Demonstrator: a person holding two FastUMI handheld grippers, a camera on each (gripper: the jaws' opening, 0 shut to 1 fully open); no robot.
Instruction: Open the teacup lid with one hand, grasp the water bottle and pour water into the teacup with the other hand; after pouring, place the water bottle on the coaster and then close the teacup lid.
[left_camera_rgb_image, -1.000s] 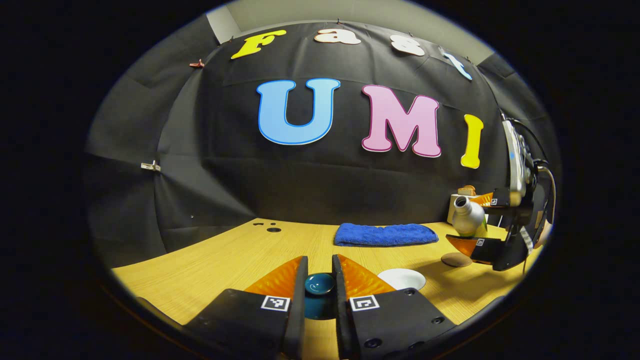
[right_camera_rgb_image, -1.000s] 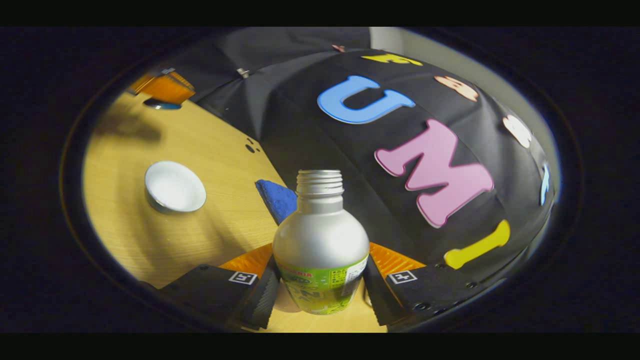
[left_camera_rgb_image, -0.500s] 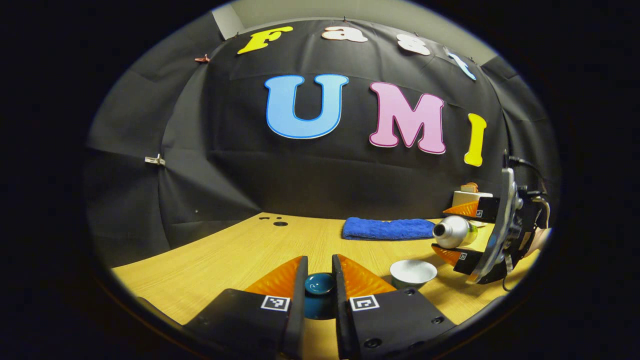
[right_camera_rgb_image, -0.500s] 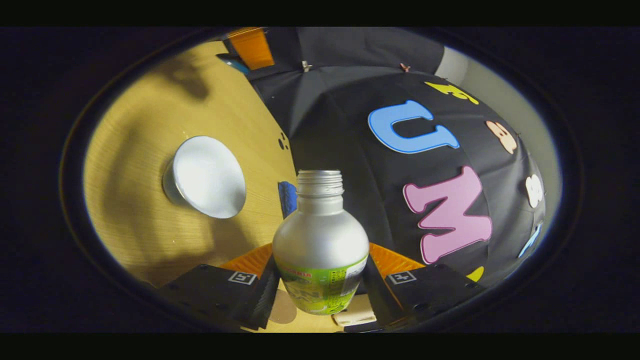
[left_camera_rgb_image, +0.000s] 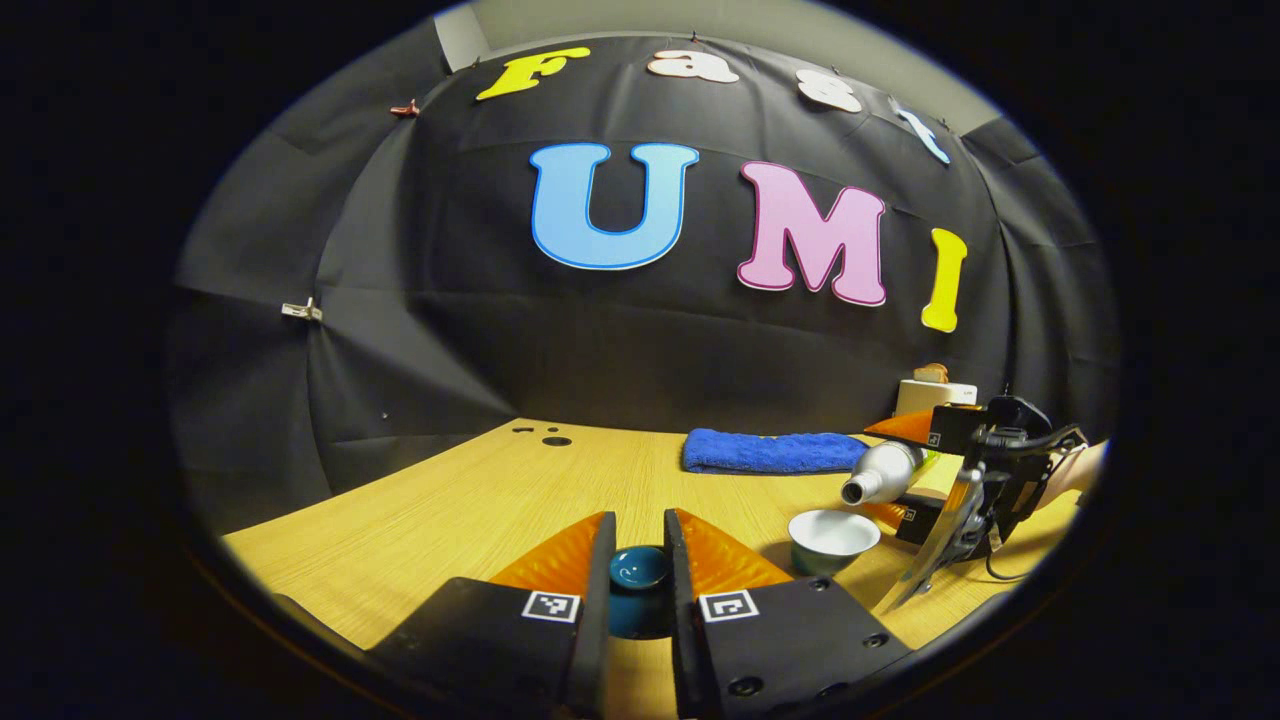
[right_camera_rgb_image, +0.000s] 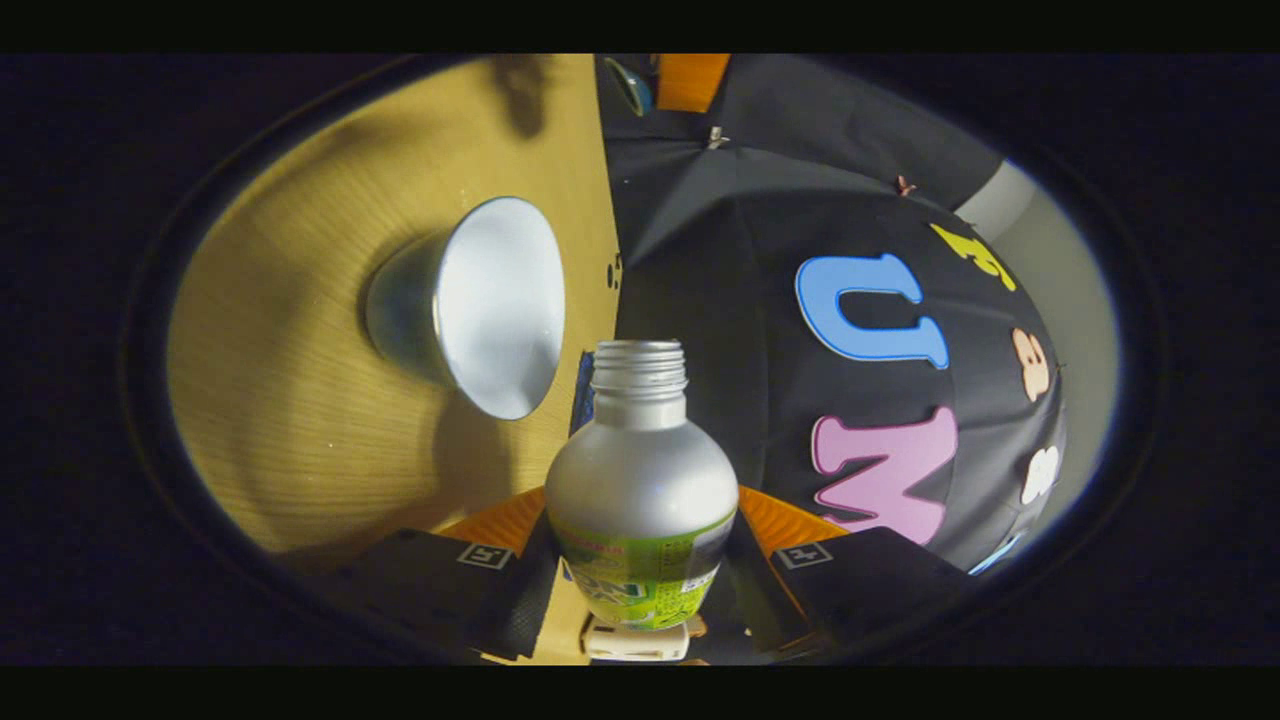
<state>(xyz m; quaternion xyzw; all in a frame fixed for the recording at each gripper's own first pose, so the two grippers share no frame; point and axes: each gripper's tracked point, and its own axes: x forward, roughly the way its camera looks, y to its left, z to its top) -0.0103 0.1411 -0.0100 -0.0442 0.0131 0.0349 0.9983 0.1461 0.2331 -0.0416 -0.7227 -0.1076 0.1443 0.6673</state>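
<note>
My left gripper (left_camera_rgb_image: 638, 538) is shut on the knob of the teal teacup lid (left_camera_rgb_image: 638, 568), held just above the wooden table (left_camera_rgb_image: 470, 510). The uncovered teacup (left_camera_rgb_image: 833, 535), white inside, stands on the table to its right. In the left gripper view, the silver water bottle (left_camera_rgb_image: 882, 474) lies tipped on its side, its uncapped mouth just above the cup's right rim. My right gripper (right_camera_rgb_image: 640, 525) is shut on the bottle (right_camera_rgb_image: 640, 470) at its green label. The right gripper view has the teacup (right_camera_rgb_image: 480, 305) close, to the left of the bottle's neck. No water can be made out.
A folded blue towel (left_camera_rgb_image: 775, 452) lies at the back of the table. A white box (left_camera_rgb_image: 935, 395) stands at the back right behind the bottle. Small holes (left_camera_rgb_image: 548, 438) mark the table's far left. The black cloth wall closes the back.
My right gripper has tipped the bottle further, from a slant to lying sideways, and brought its mouth down over the teacup. The left gripper has kept the lid nearly still.
</note>
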